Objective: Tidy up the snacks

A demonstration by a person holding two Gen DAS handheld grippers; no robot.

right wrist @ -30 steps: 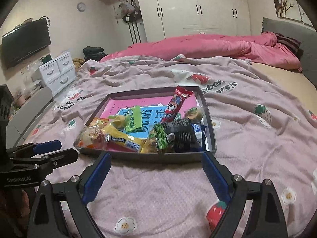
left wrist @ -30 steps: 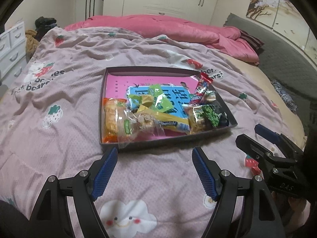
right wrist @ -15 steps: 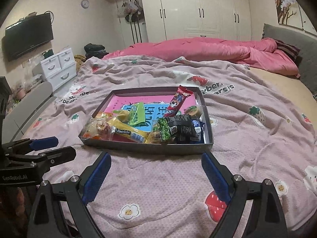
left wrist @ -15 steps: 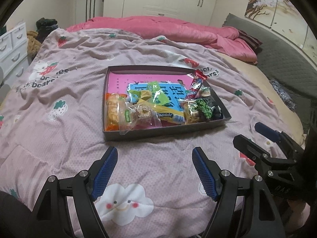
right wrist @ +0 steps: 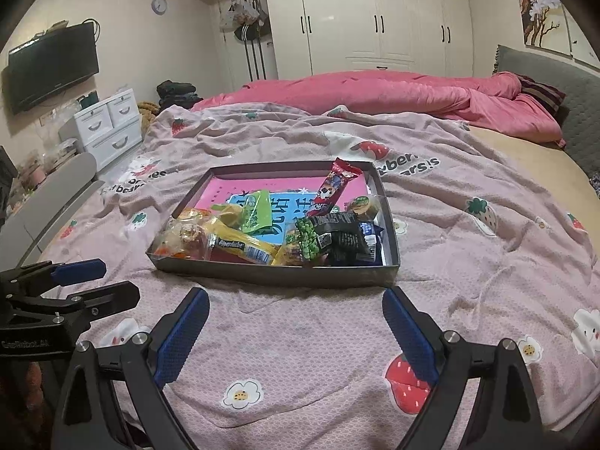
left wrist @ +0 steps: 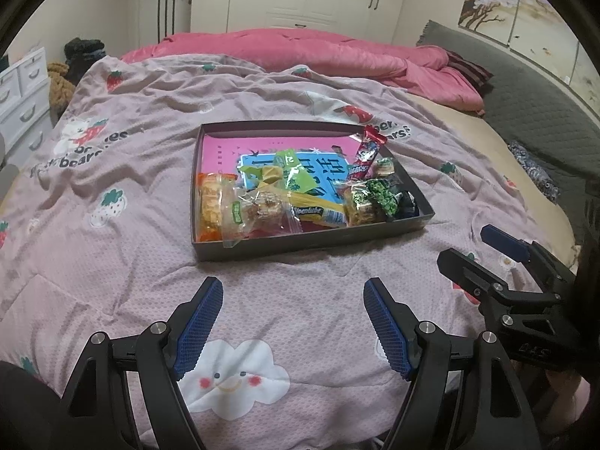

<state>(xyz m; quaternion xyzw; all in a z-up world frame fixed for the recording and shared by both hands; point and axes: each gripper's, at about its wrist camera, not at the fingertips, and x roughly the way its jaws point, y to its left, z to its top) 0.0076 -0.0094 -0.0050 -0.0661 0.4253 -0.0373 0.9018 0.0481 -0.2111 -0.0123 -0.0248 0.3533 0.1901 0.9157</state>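
A dark shallow tray [left wrist: 300,242] [right wrist: 285,275] sits on the bed with several wrapped snacks piled at its near end: a yellow Alpenliebe stick [left wrist: 318,212] [right wrist: 240,245], an orange and clear cake pack [left wrist: 232,210], green pea packs [left wrist: 382,195] [right wrist: 305,238] and a red bar [left wrist: 369,152] [right wrist: 333,185]. My left gripper [left wrist: 292,302] is open and empty, held above the blanket short of the tray. My right gripper [right wrist: 296,311] is open and empty, also short of the tray. Each gripper shows in the other's view, the right one [left wrist: 483,255] and the left one [right wrist: 108,281].
A pink strawberry-print blanket [right wrist: 468,247] covers the bed. A rumpled pink duvet [left wrist: 300,52] lies at the far side, a grey headboard [left wrist: 532,101] to the right, white drawers [right wrist: 108,127] and a wall TV [right wrist: 52,65] to the left.
Both grippers have pulled back from the tray, which now looks smaller and farther. Both stay open and empty. The snacks have not moved.
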